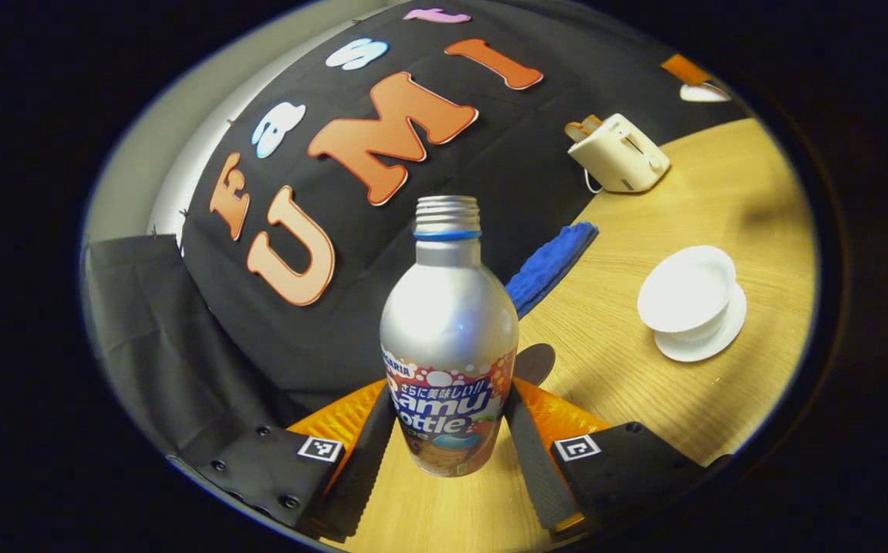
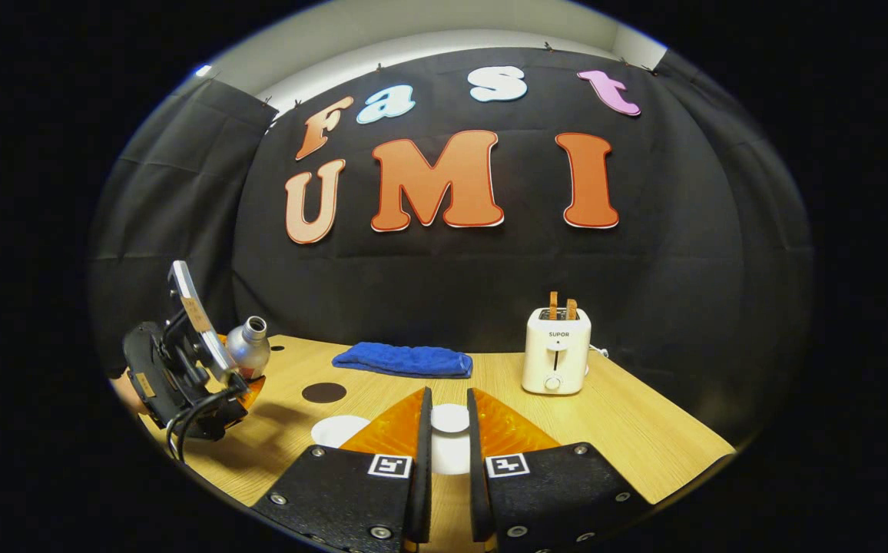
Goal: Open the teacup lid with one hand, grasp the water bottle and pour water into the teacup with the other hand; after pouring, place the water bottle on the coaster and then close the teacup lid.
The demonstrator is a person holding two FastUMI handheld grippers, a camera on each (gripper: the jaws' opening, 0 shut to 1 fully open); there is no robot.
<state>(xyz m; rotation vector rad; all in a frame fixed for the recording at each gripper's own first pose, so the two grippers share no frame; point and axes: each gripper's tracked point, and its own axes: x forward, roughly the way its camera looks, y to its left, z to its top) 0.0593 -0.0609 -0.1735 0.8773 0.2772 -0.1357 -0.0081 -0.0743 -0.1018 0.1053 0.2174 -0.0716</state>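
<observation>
Left gripper view looks over one wooden table (image 1: 720,200), its largest thing, with the left gripper (image 1: 448,438) at the bottom clenched on the one water bottle (image 1: 449,338): both fingers (image 1: 371,453) press its lower sides. The bottle stands upright on the table, long axis vertical, its uncapped threaded mouth pointing up; its body is silver metal with a blue ring under the neck and a colourful printed band low down. Beyond it lies one blue towel (image 1: 551,265), folded, and one cream toaster (image 1: 619,153) with two slices sticking up. To the right sits one white teacup (image 1: 691,303) on its saucer, lid on. One dark round coaster (image 1: 534,362) peeks from behind the bottle, just beside it.

Right gripper view has the right gripper (image 2: 448,442) with jaws nearly together, and the teacup's lid knob between them; whether they press it I cannot tell.
</observation>
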